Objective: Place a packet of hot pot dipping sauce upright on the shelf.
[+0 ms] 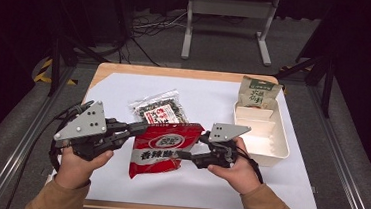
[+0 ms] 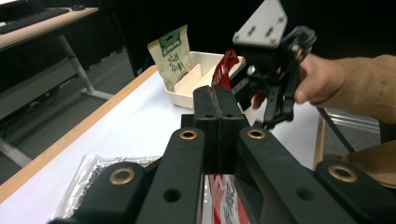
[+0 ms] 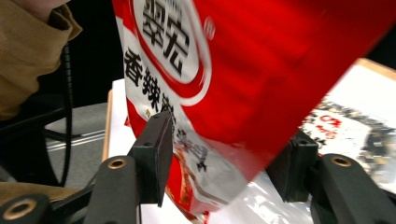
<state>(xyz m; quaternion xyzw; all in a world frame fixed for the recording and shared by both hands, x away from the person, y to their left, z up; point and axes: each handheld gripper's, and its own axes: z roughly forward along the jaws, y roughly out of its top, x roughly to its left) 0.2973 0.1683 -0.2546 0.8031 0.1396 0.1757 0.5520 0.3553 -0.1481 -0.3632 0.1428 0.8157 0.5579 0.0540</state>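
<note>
A red snack bag with white Chinese lettering hangs lifted over the white sheet in the high view. My left gripper is shut on its upper left edge; in the left gripper view the jaws pinch the thin red edge of the bag. My right gripper is at the bag's right side, open. In the right gripper view the bag slants between that gripper's spread fingers, which stand apart from it.
A clear packet of dark seeds lies just behind the red bag. At the right stands a white divided tray with a green pouch leaning in its far end. The white sheet covers a wooden table.
</note>
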